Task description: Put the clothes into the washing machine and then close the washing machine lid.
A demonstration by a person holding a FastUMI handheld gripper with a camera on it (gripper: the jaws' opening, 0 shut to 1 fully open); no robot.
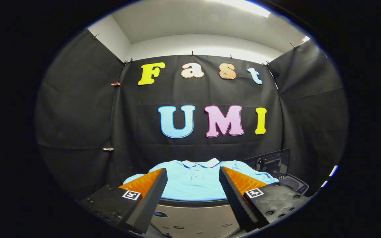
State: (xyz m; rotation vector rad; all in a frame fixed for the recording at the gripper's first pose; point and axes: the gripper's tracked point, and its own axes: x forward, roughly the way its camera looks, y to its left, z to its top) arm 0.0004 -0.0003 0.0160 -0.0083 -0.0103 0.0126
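My gripper point(193, 180) gapes wide, empty. Polo shirt point(193, 185) flat on tabletop, beyond fingers. Risk: pinching one layer, sleeves trail outside washing machine point(284, 177).

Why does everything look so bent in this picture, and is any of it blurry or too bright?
In the gripper view, the fisheye lens bows the booth's walls outward; the ceiling light glares white; the light blue polo shirt, beyond the open tool, looks sharp and evenly lit; the washing machine lid, raised beside the shirt, is dark, with little detail.
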